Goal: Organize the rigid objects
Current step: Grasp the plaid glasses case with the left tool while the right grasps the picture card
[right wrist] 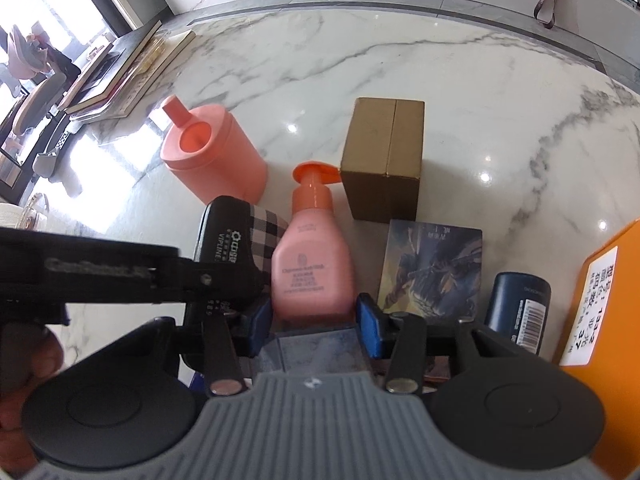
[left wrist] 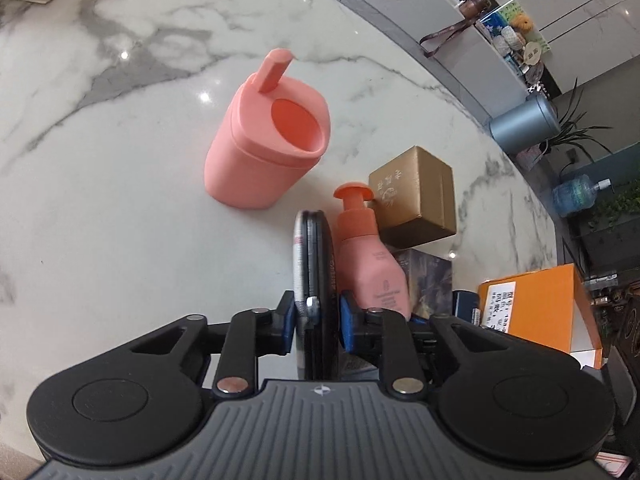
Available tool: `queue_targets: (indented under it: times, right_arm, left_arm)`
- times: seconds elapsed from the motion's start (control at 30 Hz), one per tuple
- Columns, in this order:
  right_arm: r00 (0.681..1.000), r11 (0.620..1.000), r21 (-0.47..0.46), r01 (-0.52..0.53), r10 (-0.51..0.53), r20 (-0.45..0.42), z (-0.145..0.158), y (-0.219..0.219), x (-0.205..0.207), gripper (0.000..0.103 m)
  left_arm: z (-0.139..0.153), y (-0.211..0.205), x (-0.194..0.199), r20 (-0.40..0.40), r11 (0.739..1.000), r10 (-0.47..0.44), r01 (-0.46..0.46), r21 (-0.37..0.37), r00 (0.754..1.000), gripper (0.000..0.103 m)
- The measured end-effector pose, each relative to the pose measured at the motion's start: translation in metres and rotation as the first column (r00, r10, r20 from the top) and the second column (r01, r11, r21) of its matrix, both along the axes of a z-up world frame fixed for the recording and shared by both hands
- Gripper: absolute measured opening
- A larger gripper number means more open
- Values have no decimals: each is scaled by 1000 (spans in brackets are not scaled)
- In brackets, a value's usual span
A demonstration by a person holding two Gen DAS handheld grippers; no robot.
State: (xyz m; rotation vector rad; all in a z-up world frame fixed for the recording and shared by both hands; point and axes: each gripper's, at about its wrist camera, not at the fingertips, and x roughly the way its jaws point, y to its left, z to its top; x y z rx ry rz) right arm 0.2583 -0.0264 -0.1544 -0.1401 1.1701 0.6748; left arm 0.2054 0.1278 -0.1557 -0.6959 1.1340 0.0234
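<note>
Glossy marble tabletop (left wrist: 120, 200). Left gripper (left wrist: 316, 316) clamps a black case (left wrist: 314, 264); right gripper (right wrist: 316, 316) seemingly grips the pink pump bottle (right wrist: 314, 268).

Two pink plastic things stand on the white marble table (right wrist: 440, 80): one squat pink bin with a swing lid (right wrist: 214, 152) and one pink pump bottle with an orange nozzle (right wrist: 314, 264). There are four boxes: one gold cardboard box (right wrist: 384, 160), one dark illustrated box (right wrist: 432, 268), one navy barcoded box (right wrist: 520, 304), one orange labelled box (right wrist: 600, 312). One black case with a plaid patch (right wrist: 236, 248) is also present.
</note>
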Motion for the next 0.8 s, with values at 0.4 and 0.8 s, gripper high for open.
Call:
queue_targets:
  times: [0.4, 0.8]
  right_arm:
    - [994, 984, -156, 92, -80, 78, 22, -18, 24, 57]
    - [990, 970, -198, 142, -141, 16, -10, -18, 34, 59]
  left_arm:
    - [18, 6, -1, 60, 998, -17, 13, 63, 998, 19]
    - [12, 9, 2, 42, 997, -32, 29, 67, 999, 20]
